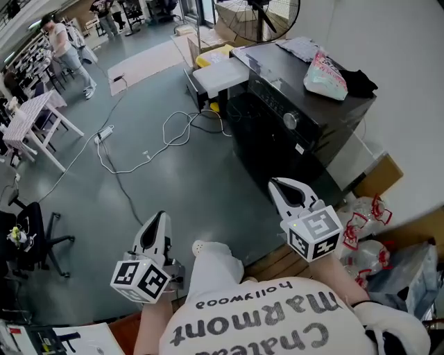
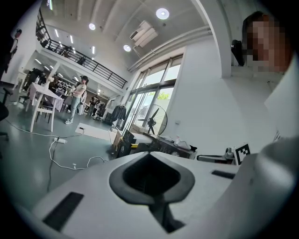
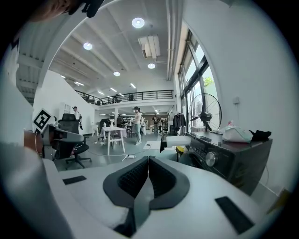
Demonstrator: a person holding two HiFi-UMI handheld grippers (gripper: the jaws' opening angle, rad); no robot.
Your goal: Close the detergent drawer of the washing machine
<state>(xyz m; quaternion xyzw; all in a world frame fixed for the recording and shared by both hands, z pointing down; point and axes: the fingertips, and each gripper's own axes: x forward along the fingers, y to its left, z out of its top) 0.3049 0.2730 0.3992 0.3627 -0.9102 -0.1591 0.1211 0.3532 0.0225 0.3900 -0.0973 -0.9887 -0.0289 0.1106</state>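
A black washing machine [image 1: 305, 118] stands at the upper right of the head view, its round knob [image 1: 290, 120] on the front panel. Its white detergent drawer [image 1: 220, 75] sticks out from the far end of the front. My right gripper [image 1: 281, 186] hangs shut and empty a little in front of the machine; in its own view the machine [image 3: 233, 158] and drawer [image 3: 180, 140] lie ahead to the right of the gripper [image 3: 148, 158]. My left gripper [image 1: 154, 225] is shut, empty, lower left over the floor, far from the machine [image 2: 168, 147].
A pink-and-white bag [image 1: 325, 75] and black cloth [image 1: 357, 82] lie on the machine. White cables [image 1: 139, 156] snake over the grey floor. A standing fan [image 1: 257, 17] is behind the machine, plastic bags [image 1: 368, 229] to its right. A white table [image 1: 35, 121] and office chair [image 1: 28, 236] are left.
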